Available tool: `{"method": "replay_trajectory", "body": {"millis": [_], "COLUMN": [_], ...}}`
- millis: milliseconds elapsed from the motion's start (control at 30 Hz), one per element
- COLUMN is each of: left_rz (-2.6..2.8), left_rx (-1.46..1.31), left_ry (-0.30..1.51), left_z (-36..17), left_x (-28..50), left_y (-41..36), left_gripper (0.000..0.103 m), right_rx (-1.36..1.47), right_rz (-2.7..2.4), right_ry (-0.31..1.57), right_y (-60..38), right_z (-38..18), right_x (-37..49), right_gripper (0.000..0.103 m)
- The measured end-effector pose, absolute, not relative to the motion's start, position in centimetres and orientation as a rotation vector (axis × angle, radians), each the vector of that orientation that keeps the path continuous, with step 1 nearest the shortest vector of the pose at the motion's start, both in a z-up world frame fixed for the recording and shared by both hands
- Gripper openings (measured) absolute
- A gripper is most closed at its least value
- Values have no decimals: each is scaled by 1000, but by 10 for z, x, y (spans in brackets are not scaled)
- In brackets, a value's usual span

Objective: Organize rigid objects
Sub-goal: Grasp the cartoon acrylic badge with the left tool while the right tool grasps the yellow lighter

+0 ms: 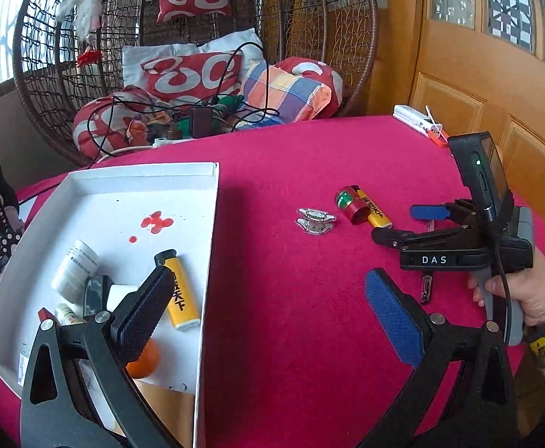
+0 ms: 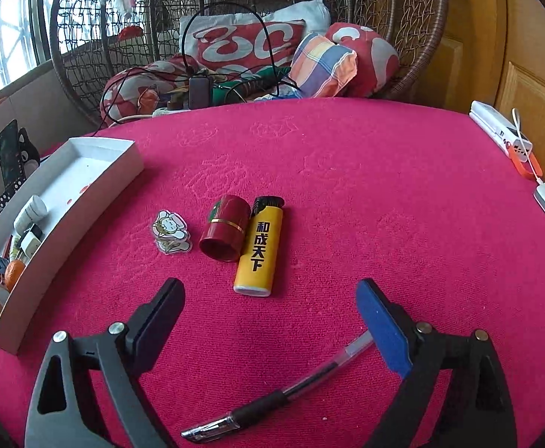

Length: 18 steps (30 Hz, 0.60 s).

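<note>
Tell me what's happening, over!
Left gripper open, empty, beside white box. Right gripper open, facing yellow lighter and red tube. Pen lies below it. Nothing blocking.

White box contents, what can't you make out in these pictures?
- Left wrist view: the left tongs cover the near items in the white box; the orange is half hidden.
- Right wrist view: the box wall hides most contents.
- White bottle label: too small.

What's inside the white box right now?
The white box holds a yellow lighter, a white bottle and an orange; the left gripper hides smaller items.
</note>
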State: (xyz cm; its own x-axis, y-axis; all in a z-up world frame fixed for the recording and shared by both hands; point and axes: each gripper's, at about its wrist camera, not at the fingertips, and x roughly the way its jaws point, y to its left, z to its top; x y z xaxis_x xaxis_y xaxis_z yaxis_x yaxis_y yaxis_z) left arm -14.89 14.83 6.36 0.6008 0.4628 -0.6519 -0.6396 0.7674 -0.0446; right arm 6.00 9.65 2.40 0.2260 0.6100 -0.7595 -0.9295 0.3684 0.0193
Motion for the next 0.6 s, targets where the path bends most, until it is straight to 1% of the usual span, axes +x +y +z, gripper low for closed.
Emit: {"method": "replay_trajectory", "body": {"millis": [33, 67, 100, 167, 200, 233, 267, 300, 367, 433, 600], "left_rz": [654, 655, 658, 664, 673, 681, 692, 702, 704, 700, 715], "left_rx": [-282, -271, -261, -262, -259, -248, -233, -223, -239, -248, -153], "left_ry": [682, 695, 712, 759, 787, 814, 841, 853, 866, 873, 906], "left_z": [63, 62, 60, 52, 46, 40, 33, 28, 20, 15, 4], "left_x": [-137, -126, -114, -93, -83, -74, -66, -60, -51, -41, -12], "left_y": [150, 152, 155, 164, 168, 171, 174, 177, 182, 185, 189], "left_gripper": [103, 103, 103, 103, 103, 103, 103, 103, 103, 103, 103], "right_rx": [-532, -551, -561, -577, -596, -605, -605, -610, -591, -507, -368], "right_rz": [1117, 1114, 1118, 1133, 1137, 1151, 1166, 1165, 1152, 1153, 1167], "right_ry": [770, 767, 756, 747, 728, 719, 718, 708, 705, 738, 838], "right_y": [102, 106, 110, 118, 120, 121, 120, 116, 105, 93, 81], "right_z": [19, 16, 17, 18, 18, 19, 20, 21, 21, 24, 22], "right_x": [61, 61, 61, 61, 59, 59, 59, 59, 66, 78, 102], "right_gripper": [78, 75, 75, 68, 60, 47, 37, 23, 23, 23, 23]}}
